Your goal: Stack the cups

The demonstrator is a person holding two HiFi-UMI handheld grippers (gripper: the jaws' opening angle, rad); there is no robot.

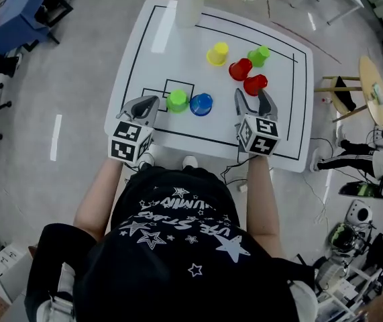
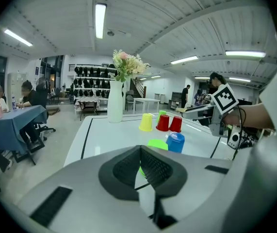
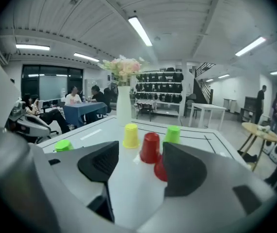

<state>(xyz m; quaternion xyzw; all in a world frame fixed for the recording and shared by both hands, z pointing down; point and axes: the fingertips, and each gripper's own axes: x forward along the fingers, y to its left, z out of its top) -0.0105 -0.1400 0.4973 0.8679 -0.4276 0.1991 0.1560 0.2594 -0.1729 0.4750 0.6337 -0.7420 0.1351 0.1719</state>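
cups [image 3: 150, 147] beyond right gripper [image 3: 139, 155] (jaws apart)

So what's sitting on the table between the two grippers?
The nearer green cup and the blue cup, side by side; the head view shows it.

The only lettering that can be read is on the person's black T-shirt [image 1: 178, 230]. It is white print set among white stars, and it appears upside down in the head view. One curved line shows the letters "UMIN", and the line beside it reads something like "VE STAR". The rest of both lines is lost in folds and cannot be made out. The left marker cube [image 1: 131, 141] on the left gripper [image 1: 152, 102] and the right marker cube [image 1: 258, 135] on the right gripper [image 1: 251, 96] carry black-and-white square code patterns rather than letters or numbers.
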